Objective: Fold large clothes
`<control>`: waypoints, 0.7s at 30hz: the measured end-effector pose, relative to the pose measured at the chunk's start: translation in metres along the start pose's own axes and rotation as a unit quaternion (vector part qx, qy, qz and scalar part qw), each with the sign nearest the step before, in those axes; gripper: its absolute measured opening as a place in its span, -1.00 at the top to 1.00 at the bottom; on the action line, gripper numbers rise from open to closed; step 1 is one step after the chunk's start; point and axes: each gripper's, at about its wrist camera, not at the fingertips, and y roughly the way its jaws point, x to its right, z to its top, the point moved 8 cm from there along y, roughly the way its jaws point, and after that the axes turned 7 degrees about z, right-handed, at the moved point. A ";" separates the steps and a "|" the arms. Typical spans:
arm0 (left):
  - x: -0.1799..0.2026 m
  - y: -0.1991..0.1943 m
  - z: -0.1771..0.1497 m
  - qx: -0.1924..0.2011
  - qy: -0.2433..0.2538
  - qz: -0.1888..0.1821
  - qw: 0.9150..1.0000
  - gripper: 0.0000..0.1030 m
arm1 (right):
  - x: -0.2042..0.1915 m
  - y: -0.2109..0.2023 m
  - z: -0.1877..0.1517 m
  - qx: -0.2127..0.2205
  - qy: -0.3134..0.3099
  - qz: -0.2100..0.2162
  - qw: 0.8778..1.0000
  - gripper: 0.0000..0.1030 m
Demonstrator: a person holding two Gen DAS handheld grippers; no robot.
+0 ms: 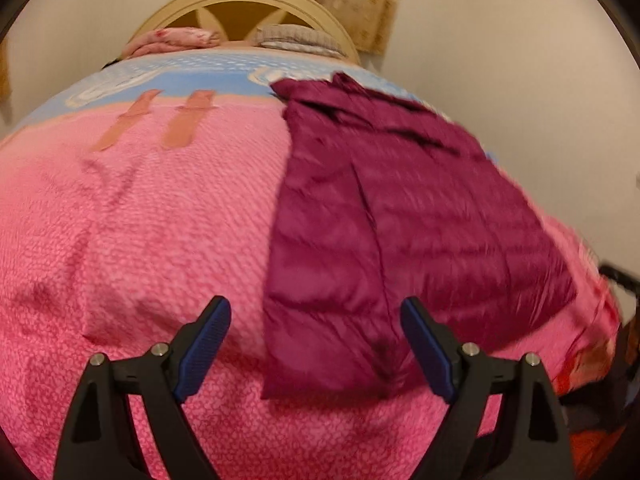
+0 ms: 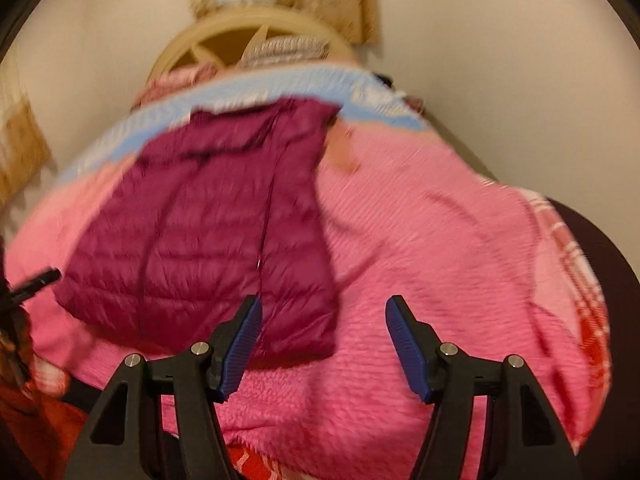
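A magenta quilted puffer jacket (image 1: 400,220) lies flat on the pink bedspread (image 1: 140,240), folded into a long rectangle. In the left wrist view its near hem reaches between the fingers of my left gripper (image 1: 316,316), which hovers open above it without touching. In the right wrist view the same jacket (image 2: 208,240) lies left of centre. My right gripper (image 2: 324,316) hangs open over the jacket's near right corner and the bedspread (image 2: 440,240), with nothing pinched between its blue pads.
A cream arched headboard (image 1: 248,4) with a pink pillow (image 1: 176,40) and a grey pillow (image 1: 296,38) stands at the far end. A light blue band (image 1: 200,76) crosses the bedspread there. Red patterned fabric (image 1: 592,432) and dark objects sit by the bed's near corner.
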 end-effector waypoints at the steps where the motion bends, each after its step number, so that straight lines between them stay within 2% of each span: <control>1: 0.003 0.003 -0.003 -0.002 0.012 0.006 1.000 -0.73 | -0.001 0.013 -0.003 -0.008 -0.002 -0.002 1.000 -0.26; 4: 0.002 0.011 -0.009 -0.010 0.014 0.000 1.000 -0.73 | 0.002 0.041 -0.007 -0.029 0.012 -0.006 1.000 -0.26; 6: -0.003 0.015 -0.011 -0.014 0.002 -0.010 1.000 -0.73 | 0.002 0.055 -0.009 -0.041 0.023 0.011 0.999 -0.26; 13: -0.012 0.031 -0.027 -0.045 -0.044 -0.066 0.996 -0.73 | -0.019 0.089 -0.017 -0.079 -0.002 0.042 0.996 -0.26; 17: -0.012 0.041 -0.032 -0.064 -0.059 -0.077 0.993 -0.73 | -0.019 0.097 -0.015 -0.086 0.011 0.062 0.994 -0.23; 19: -0.013 0.044 -0.032 -0.068 -0.071 -0.087 0.991 -0.72 | -0.019 0.097 -0.016 -0.085 0.015 0.064 0.994 -0.09; 20: -0.013 0.044 -0.032 -0.069 -0.076 -0.091 0.991 -0.64 | -0.019 0.096 -0.015 -0.085 0.011 0.062 0.994 -0.03; 21: -0.013 0.043 -0.032 -0.069 -0.080 -0.099 0.990 -0.38 | -0.022 0.095 -0.015 -0.083 0.004 0.065 0.994 0.31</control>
